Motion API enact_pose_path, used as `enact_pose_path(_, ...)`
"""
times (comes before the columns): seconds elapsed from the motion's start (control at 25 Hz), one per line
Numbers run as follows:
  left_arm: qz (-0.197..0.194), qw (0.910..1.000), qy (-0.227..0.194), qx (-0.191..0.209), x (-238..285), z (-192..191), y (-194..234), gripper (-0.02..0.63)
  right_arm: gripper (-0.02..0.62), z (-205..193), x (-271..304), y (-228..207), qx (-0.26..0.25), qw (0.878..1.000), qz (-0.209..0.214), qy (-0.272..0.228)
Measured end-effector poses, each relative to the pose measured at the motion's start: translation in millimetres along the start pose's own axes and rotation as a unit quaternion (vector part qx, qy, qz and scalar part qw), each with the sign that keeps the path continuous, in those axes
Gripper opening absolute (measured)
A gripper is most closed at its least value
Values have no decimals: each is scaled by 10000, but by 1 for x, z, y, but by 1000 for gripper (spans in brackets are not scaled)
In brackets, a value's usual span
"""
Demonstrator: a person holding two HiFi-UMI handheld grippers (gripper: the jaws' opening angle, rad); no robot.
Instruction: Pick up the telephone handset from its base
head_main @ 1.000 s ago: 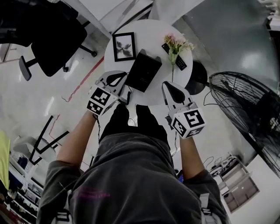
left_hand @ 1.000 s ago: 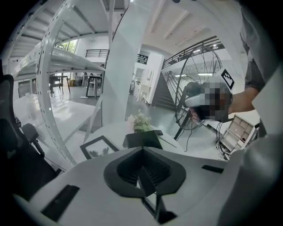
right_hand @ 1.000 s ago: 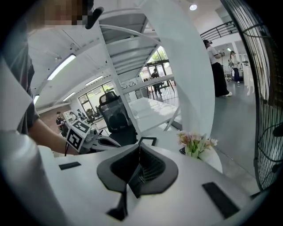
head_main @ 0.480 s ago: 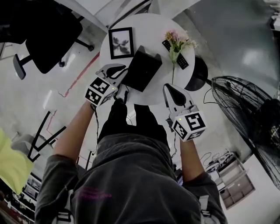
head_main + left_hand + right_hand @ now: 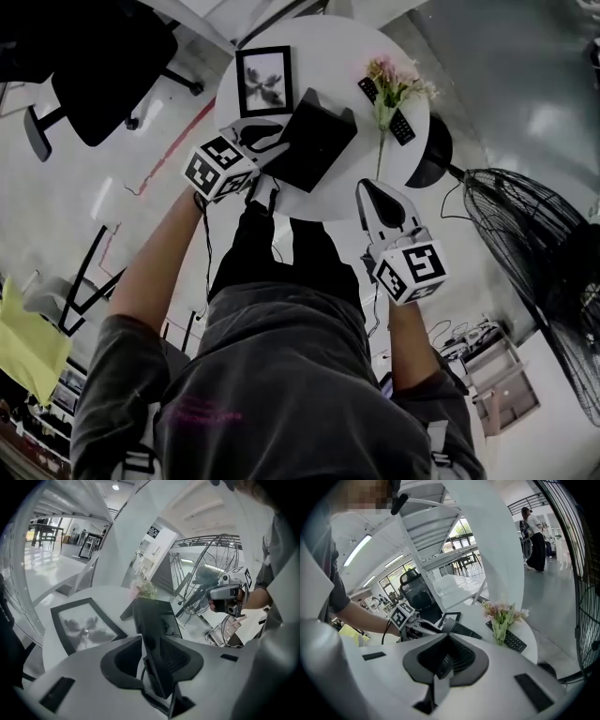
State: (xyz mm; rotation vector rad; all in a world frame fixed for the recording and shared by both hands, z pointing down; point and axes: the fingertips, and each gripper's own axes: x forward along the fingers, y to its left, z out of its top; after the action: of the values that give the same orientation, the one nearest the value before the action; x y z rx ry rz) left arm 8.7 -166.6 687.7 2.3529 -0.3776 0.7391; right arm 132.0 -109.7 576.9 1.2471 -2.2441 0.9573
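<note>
Round white table (image 5: 342, 52). Black telephone base (image 5: 317, 141) at centre, cradle along its left edge. Telephone handset (image 5: 151, 634) lies in that cradle, not lifted. Left gripper (image 5: 272, 142) at the base's left edge, jaws closed in on the handset's near end, one on each side. Right gripper (image 5: 380, 199) off the table's near rim, jaws together, nothing between them. Picture frame (image 5: 263, 82) flat, left of the base. Flowers (image 5: 392, 89) to the right; no vase can be made out.
</note>
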Motion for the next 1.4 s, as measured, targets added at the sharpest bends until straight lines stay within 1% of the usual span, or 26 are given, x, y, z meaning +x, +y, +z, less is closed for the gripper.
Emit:
enact_pose_path(0.16, -333, 9993, 171, -83, 6, -3, 0, 138, 20, -3, 1, 0, 42, 10000, 4, 40)
enact_pose_path(0.4, -824, 9960, 258, -245, 9, -5, 0, 136, 20, -10, 6, -1, 63, 9999, 33, 118)
enact_pose_path(0.52, -995, 9941, 296, -310, 10, -4, -1, 130, 20, -12, 9, -1, 79, 9998, 47, 159)
enact_pose_path(0.8, -1177, 9907, 187, -661, 7, -4, 0, 101, 20, -13, 14, 5, 78, 9998, 95, 183)
enact_pose_path(1.0, -1188, 9894, 35, -832, 5, -4, -1, 91, 20, -13, 15, 8, 57, 9998, 112, 180)
enact_pose_path(1.16, -1248, 9883, -59, -877, 1, -2, -5, 86, 20, -13, 14, 9, 55, 9998, 111, 173)
enact_pose_path(1.4, -1352, 9875, -186, -784, -8, 4, -16, 83, 20, -9, 14, 13, 22, 9999, 113, 123)
